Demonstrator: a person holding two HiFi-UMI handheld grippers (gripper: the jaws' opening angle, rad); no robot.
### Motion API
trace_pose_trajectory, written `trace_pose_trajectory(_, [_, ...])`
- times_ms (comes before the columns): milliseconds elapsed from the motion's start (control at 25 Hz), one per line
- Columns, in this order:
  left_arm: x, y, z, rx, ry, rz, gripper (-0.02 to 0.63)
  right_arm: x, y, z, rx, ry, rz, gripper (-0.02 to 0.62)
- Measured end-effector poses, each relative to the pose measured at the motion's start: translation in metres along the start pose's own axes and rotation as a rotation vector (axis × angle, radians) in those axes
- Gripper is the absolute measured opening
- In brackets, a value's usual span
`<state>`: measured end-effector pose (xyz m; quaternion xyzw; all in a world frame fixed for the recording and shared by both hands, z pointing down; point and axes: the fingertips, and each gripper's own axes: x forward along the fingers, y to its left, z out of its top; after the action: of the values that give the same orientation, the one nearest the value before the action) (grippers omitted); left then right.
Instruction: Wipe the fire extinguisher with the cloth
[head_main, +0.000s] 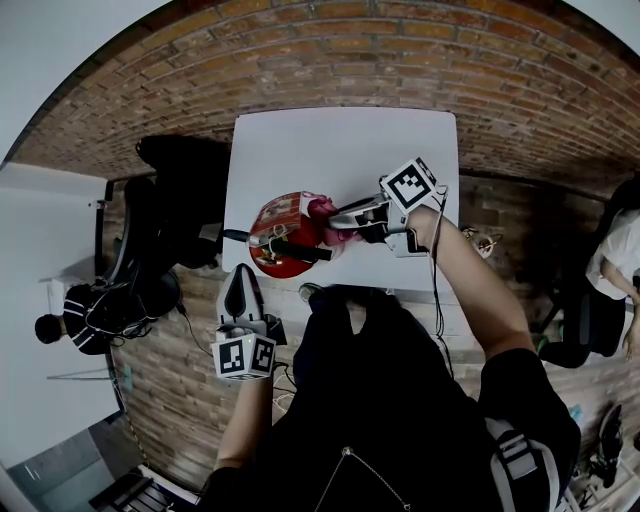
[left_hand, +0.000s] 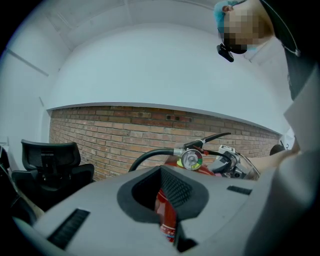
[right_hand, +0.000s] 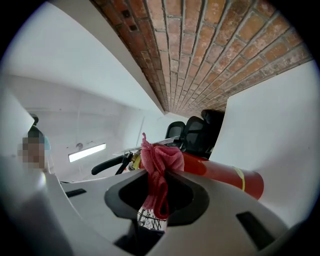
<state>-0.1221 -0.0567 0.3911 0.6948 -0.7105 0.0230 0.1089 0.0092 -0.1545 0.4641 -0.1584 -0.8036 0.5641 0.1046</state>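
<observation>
A red fire extinguisher (head_main: 283, 240) stands upright near the front left corner of the white table (head_main: 340, 150), its black hose and lever on top. My right gripper (head_main: 335, 218) is shut on a pink cloth (head_main: 321, 208) and holds it against the extinguisher's top right side. In the right gripper view the cloth (right_hand: 159, 167) hangs bunched between the jaws of the right gripper (right_hand: 157, 195), with the red cylinder (right_hand: 225, 175) just behind it. My left gripper (head_main: 243, 282) sits at the table's front edge, just beside the extinguisher; its jaws look shut. The left gripper (left_hand: 167, 200) shows the red body (left_hand: 166, 217) and gauge (left_hand: 192, 160) beyond.
Black office chairs (head_main: 150, 240) stand left of the table, one also in the left gripper view (left_hand: 47, 165). Dark gear with cables (head_main: 85, 320) lies on the brick floor. A seated person (head_main: 620, 265) is at the far right. A brick wall (left_hand: 125, 135) runs behind the table.
</observation>
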Motion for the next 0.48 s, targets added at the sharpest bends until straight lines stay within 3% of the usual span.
trace_pose_trajectory(480, [-0.001,-0.002,0.003,0.003,-0.018,0.014,0.030,-0.001,0.059,0.018,-0.088,-0.064,0.079,0.100])
